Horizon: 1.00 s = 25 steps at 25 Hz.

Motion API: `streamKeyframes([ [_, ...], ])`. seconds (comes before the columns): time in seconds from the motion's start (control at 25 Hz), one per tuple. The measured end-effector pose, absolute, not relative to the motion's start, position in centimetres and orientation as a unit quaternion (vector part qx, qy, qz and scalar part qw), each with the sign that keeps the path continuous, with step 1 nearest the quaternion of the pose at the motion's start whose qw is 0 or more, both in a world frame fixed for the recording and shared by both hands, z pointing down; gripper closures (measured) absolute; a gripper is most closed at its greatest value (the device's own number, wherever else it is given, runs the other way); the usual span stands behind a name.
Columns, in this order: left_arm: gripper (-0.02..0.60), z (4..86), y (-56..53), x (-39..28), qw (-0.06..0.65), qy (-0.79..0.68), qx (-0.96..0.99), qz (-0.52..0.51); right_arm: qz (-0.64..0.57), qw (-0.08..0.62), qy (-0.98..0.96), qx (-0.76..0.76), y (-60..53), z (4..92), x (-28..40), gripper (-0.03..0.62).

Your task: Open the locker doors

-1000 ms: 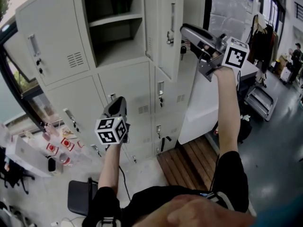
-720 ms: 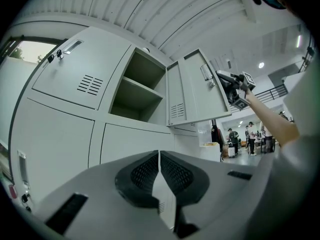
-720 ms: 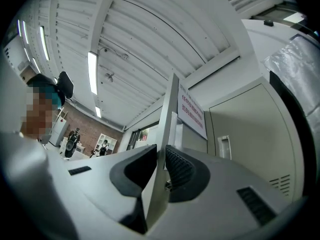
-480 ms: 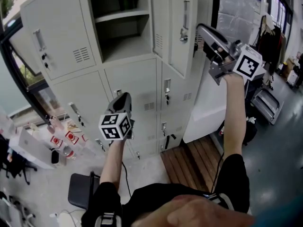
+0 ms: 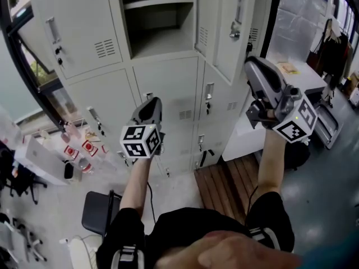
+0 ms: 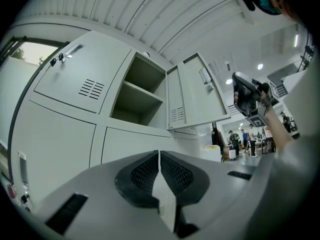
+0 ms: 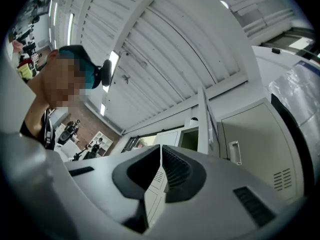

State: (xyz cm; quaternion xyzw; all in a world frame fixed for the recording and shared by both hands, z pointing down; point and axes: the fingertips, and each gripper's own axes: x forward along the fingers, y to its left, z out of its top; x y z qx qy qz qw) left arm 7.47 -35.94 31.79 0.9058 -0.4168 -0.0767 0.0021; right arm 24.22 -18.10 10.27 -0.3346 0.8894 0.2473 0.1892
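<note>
head view: lockers (image 5: 168,88) straight ahead, both grippers raised in front of them, touching nothing.
left gripper (image 5: 150,106): held in front of a closed middle-row door, near its handle (image 5: 148,97). jaws clenched, nothing between them.
right gripper (image 5: 258,66): jaws have just been closing, now together and empty. sits below and right of the open door, apart from it.
open door (image 5: 238,32): top row, swung out toward us.
compartment (image 5: 162,27): open, one shelf (image 5: 157,1) inside. nothing visible on or under it, upper part too dark to tell.
other doors: middle and bottom rows look closed, contents unseen.
risk, grip: both jaws are clenched, so neither can take a handle. pushing in like this would likely just bump the sheet metal.
risk, open door: its edge hangs near the right arm, and a careless lift could knock it or swing it back shut.
risk, handle: small and slim, so a shallow pinch may slip off when pulled.
</note>
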Motion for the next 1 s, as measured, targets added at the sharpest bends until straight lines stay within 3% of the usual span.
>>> streamKeyframes([
  [0.52, 0.571, 33.8, -35.0, 6.9, -0.033, -0.433, 0.897, -0.081, 0.299, 0.108, 0.827, -0.463, -21.3, 22.6, 17.1, 0.568],
  [0.72, 0.571, 35.9, -34.7, 6.2, -0.023, -0.445, 0.892, -0.077, 0.236, 0.075, 0.826, -0.507, -25.2, 29.0, 16.6, 0.568],
  [1.0, 0.571, 39.7, -34.6, 5.5, -0.012, -0.461, 0.884, -0.073, 0.141, 0.1, 0.823, -0.541, -29.3, 35.8, 17.8, 0.568],
])
